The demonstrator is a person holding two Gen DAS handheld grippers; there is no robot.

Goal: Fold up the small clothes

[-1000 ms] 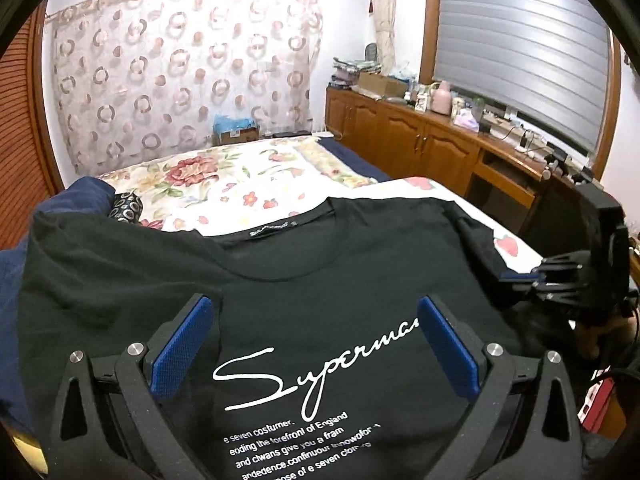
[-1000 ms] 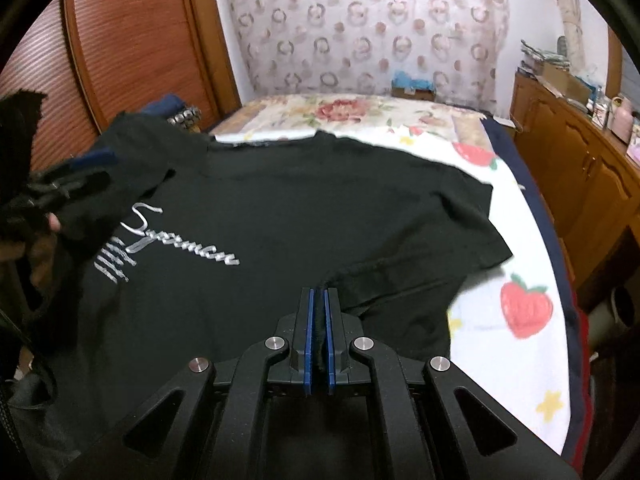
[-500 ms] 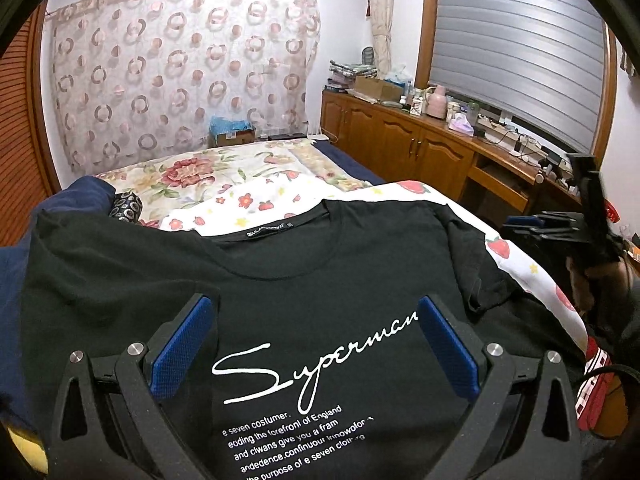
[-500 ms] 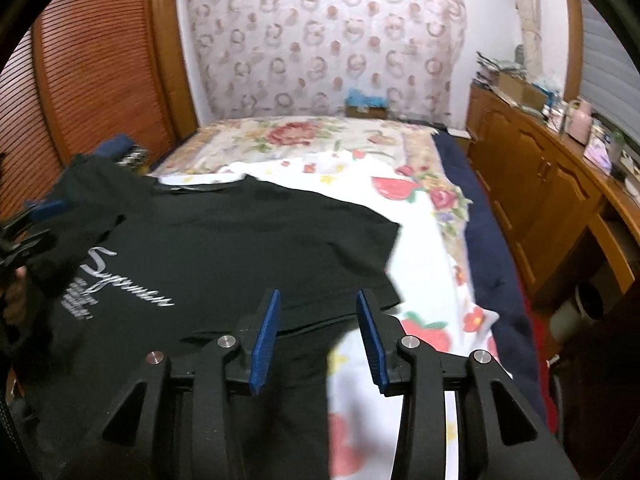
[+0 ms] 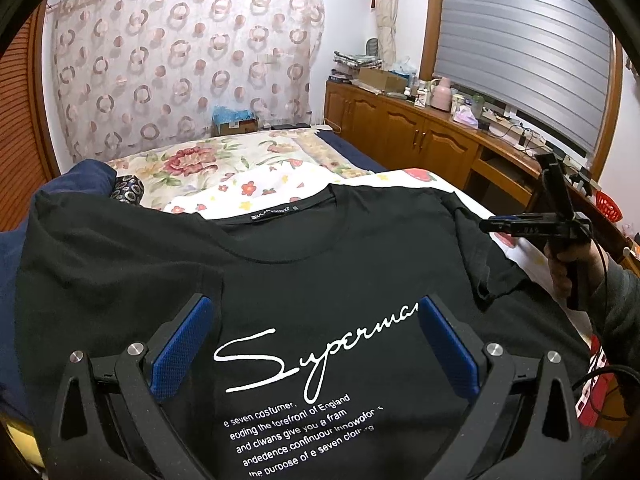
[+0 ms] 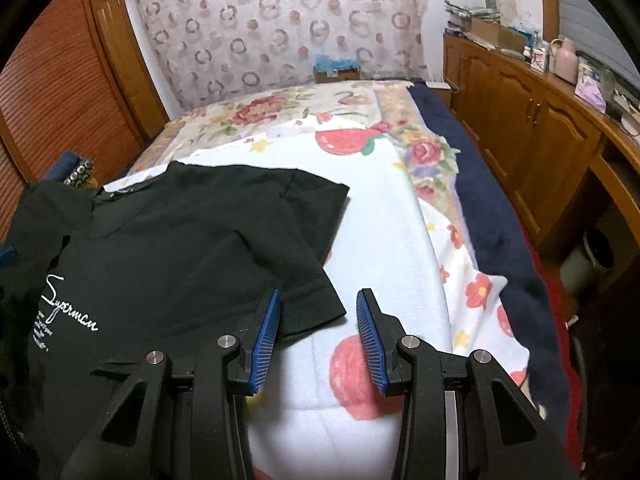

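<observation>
Black T-shirt point(image 5: 320, 272), white script print, lies face up on the bed point(image 6: 384, 240), collar far, hem near; its right sleeve point(image 6: 308, 304) is folded partly inward and rumpled.

Left gripper point(image 5: 312, 344): jaws wide apart, hovering over the print, holding nothing.

Right gripper point(image 6: 318, 332): jaws partly apart, empty, over the bedsheet just right of the sleeve hem; the left pad sits at the hem edge, though contact cannot be confirmed.

Risks, as judged:
- Sleeve fold is loose; a brush from the near pad could drag it back out.
- Soft, uneven bedding may let a crease wander, giving a crooked fold.
- Thin fabric could bunch if the jaws catch two layers, or catch the sheet beneath.

Containers:
- Cardboard box point(image 5: 234, 124) at far end of bed, something blue on top; contents unclear.
- Red basket point(image 5: 608, 204) far right, contents not visible.
- Open box point(image 5: 380, 78) on the cabinet, contents unclear.
</observation>
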